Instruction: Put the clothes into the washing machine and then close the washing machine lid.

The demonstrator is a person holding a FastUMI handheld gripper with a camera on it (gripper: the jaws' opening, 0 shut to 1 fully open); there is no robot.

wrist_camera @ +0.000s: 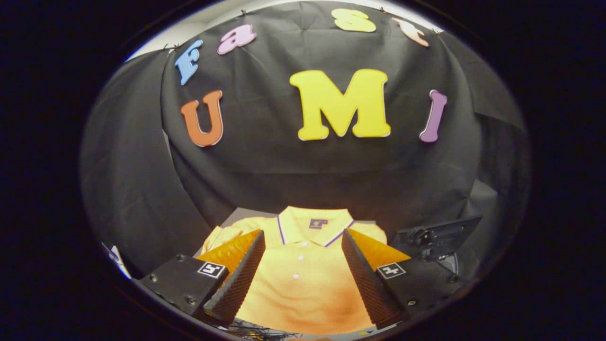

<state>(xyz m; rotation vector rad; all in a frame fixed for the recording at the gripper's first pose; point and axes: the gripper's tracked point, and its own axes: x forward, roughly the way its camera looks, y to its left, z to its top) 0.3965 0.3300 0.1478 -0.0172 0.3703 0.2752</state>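
The claw [303, 241] stands wide open above a yellow polo shirt [303, 279] lying flat on the surface, collar [315, 225] away from the fingers; a dark device [435, 237] sits just right of the shirt.

shirt [303, 270] flat ahead between spread jaws, machine [438, 237] to its right

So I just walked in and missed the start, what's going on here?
A person is holding a gripper over a yellow polo shirt lying flat. The fingers are open, spread over the shirt's chest, not gripping it. A dark machine part sits beside the shirt; nothing has been loaded yet.
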